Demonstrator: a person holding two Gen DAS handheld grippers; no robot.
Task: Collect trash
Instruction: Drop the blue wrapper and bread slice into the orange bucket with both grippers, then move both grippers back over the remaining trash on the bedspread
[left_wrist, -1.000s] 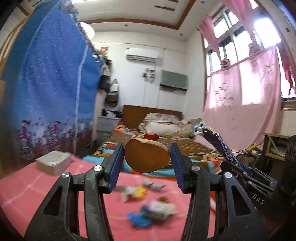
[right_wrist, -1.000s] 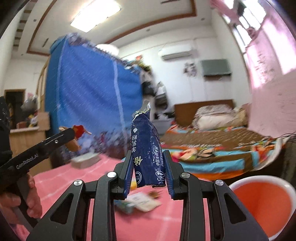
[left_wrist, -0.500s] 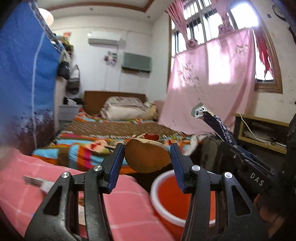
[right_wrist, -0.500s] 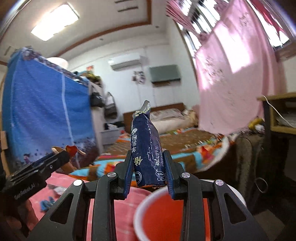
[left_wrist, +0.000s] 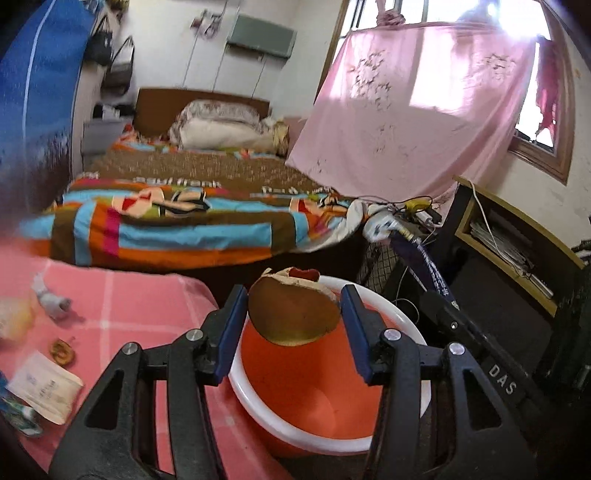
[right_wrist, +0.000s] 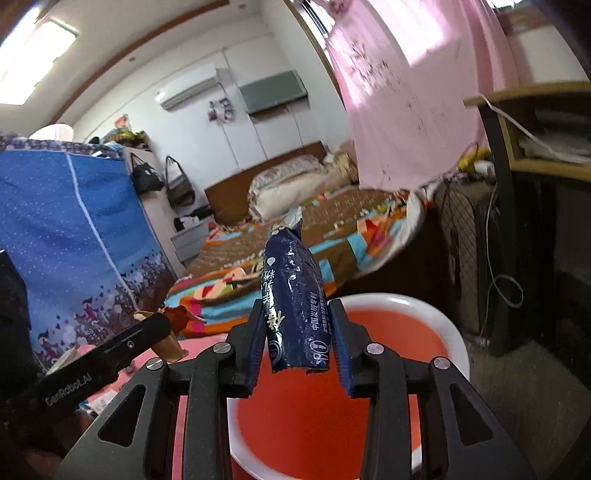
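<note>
My left gripper (left_wrist: 293, 319) is shut on a brown crumpled paper wrapper (left_wrist: 293, 314) and holds it over the near rim of an orange basin with a white rim (left_wrist: 332, 406). My right gripper (right_wrist: 299, 341) is shut on a dark blue snack packet (right_wrist: 293, 295), held upright above the same basin (right_wrist: 332, 424). The right gripper and its packet also show in the left wrist view (left_wrist: 424, 266). The left gripper shows at the left of the right wrist view (right_wrist: 162, 332).
A pink checked cloth (left_wrist: 122, 295) covers the table left of the basin, with a white paper packet (left_wrist: 44, 391), a small white tube (left_wrist: 51, 301) and other scraps. A bed (left_wrist: 177, 214) lies beyond. A dark desk with shelves (left_wrist: 517, 258) stands to the right.
Both grippers have swung right from above the littered pink table to above the orange basin, tilting downward, each still holding its piece of trash.
</note>
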